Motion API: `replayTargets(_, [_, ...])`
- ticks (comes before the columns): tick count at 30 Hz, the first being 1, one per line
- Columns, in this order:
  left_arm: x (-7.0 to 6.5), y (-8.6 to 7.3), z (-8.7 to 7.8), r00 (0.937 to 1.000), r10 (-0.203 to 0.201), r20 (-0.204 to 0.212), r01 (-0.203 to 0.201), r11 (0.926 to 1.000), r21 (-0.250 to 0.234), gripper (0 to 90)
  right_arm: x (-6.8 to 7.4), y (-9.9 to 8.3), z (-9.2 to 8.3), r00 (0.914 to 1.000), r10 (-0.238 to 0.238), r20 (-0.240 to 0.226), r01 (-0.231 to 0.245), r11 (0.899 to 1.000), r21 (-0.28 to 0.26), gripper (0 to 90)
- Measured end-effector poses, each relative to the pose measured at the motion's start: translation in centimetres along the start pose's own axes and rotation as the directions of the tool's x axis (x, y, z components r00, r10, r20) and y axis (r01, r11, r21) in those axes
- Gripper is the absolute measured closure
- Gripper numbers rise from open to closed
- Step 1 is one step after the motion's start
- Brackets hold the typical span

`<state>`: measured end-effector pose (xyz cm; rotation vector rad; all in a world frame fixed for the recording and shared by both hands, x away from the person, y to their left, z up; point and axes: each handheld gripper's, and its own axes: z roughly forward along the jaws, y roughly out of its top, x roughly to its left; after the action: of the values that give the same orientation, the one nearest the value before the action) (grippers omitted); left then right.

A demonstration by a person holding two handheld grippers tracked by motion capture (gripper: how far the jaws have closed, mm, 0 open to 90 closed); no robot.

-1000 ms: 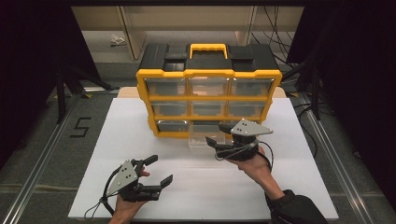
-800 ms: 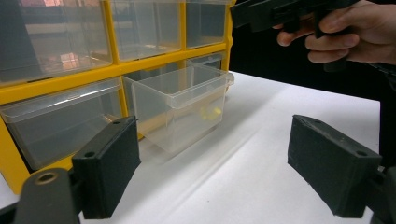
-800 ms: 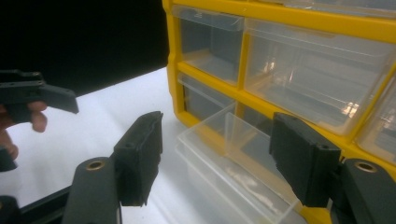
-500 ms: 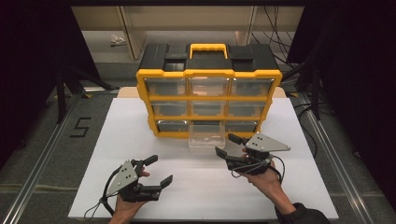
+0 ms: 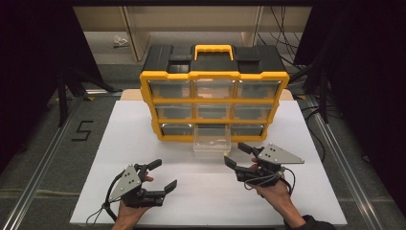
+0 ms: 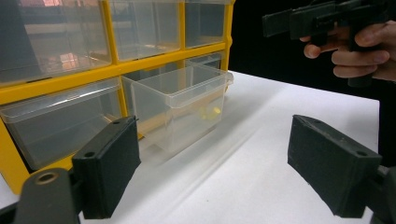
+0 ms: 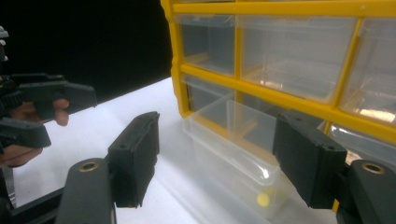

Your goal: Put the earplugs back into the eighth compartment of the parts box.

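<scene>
A yellow and black organizer with clear drawers stands on the white table. Its bottom middle drawer is pulled out, and a small yellow piece lies inside at its front. My right gripper hovers just right of that drawer and points at it. Its jaws have just been opening and hold nothing, and in the right gripper view the drawer shows beyond them. At the front left my left gripper is open and empty; its own view looks at the drawer.
The cabinet's other drawers are pushed in. Bare white table surface lies between the two grippers and along the front edge. Dark floor with metal rails runs beside the table.
My right gripper has drawn back from the pulled-out drawer toward the table's front and a little to the right. The left gripper has stayed where it was.
</scene>
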<state>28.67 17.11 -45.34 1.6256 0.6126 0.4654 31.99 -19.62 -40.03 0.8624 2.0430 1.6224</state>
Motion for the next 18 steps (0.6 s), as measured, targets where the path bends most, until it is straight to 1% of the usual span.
replayTargets(8, [0.0,0.0,0.0,1.0,0.0,0.0,0.0,1.0,0.0,16.5,-0.2,-0.9,-0.5,0.9998,0.013,0.012,-0.013,1.0,0.006,31.2])
replayTargets(18, [0.0,0.0,0.1,1.0,-0.001,0.002,0.001,1.0,0.001,16.5,-0.1,-1.9,-1.5,0.9996,0.003,0.029,-0.002,1.0,-0.018,28.1])
